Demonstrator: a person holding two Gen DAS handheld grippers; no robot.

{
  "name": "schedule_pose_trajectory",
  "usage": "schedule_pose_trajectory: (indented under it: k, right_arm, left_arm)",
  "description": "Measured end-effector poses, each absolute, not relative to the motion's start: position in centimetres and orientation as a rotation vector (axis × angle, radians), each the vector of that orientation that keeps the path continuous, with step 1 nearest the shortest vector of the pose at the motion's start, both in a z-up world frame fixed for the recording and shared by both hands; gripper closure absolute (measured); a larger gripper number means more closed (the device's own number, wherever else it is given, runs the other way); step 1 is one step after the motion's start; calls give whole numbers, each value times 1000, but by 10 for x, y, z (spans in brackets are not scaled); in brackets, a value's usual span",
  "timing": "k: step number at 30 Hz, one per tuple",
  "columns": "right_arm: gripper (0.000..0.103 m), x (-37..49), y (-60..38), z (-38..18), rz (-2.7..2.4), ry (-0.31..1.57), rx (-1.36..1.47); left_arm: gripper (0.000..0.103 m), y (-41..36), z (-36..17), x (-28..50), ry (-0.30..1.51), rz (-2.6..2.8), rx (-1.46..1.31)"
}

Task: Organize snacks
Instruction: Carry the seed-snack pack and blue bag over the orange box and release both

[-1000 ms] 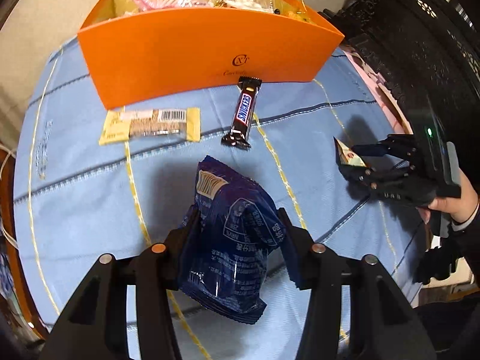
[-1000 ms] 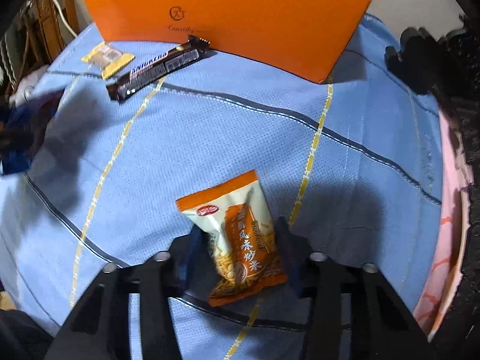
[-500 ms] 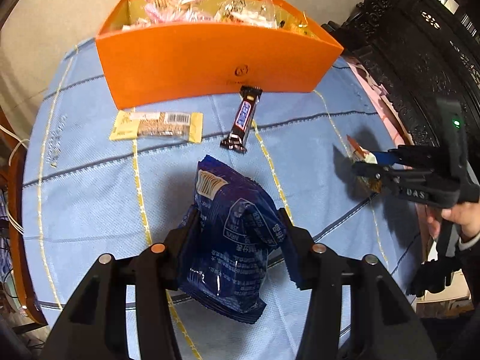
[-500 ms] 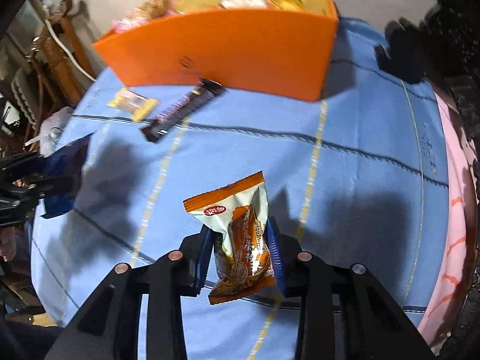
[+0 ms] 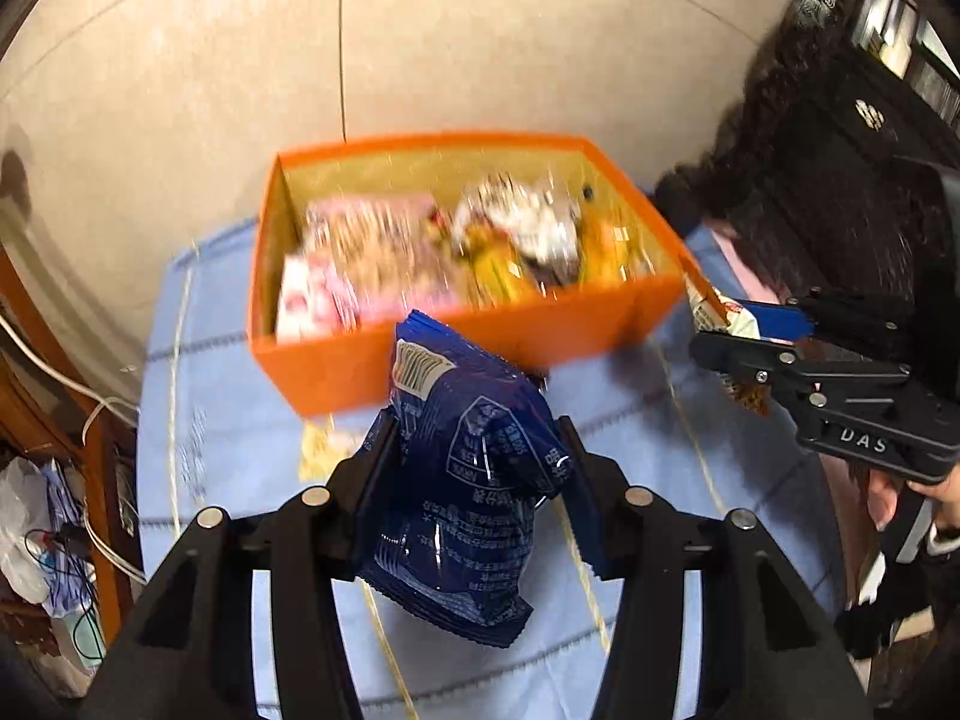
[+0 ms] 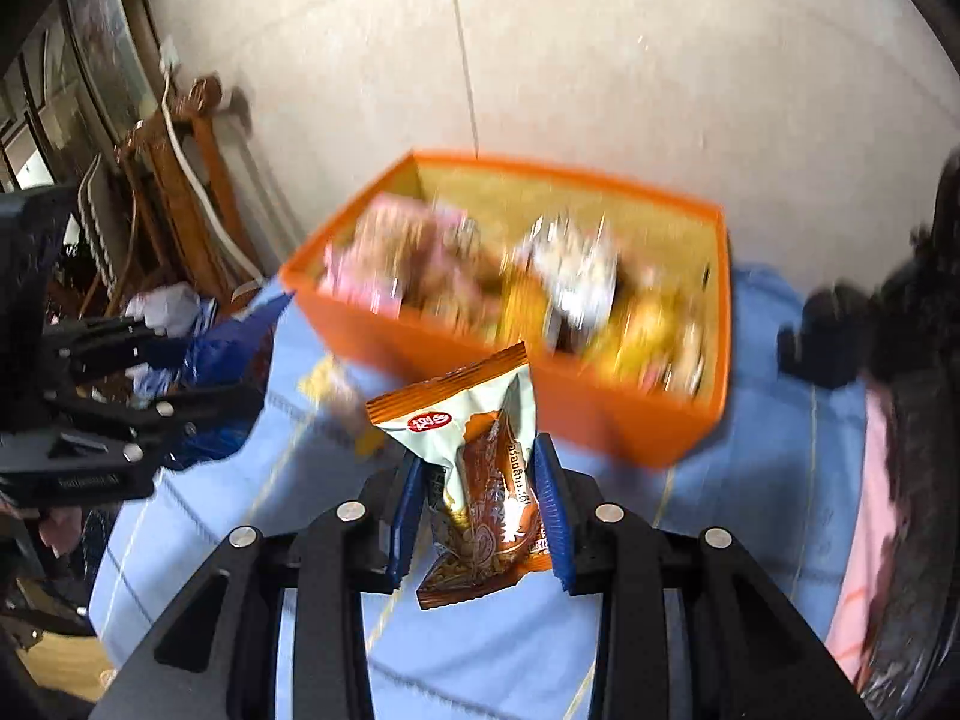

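Both grippers now lifting off table, closing on orange box at far edge. Left gripper pinching blue bag, right gripper pinching orange packet. Drop-in probably coming next.

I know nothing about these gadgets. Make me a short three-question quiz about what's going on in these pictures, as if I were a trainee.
1. True or false: the left gripper is empty.
2. The right gripper holds which packet? A) the dark blue packet B) the orange and white packet C) a chocolate bar
3. Fill in: both packets are held up in front of the ____ box, which already contains snacks.

Key: 1 false; 2 B; 3 orange
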State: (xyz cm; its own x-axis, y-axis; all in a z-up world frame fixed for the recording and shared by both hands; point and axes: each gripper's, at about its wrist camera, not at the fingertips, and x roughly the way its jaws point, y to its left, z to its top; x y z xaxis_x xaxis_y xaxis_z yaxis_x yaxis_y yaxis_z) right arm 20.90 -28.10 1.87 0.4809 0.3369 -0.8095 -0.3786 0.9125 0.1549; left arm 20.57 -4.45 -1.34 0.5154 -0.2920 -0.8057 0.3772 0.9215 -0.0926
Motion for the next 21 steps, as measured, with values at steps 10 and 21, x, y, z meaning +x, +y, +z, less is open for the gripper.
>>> schedule_pose_trajectory:
  k: [10,21]
  right_arm:
    - [68,292,-293,35,362,919,43]
    - [21,324,-304,14,175,923,82]
  left_arm:
    - [53,-60,2,278,944,-341,66]
    - [4,-67,1,336,901,-268,-66]
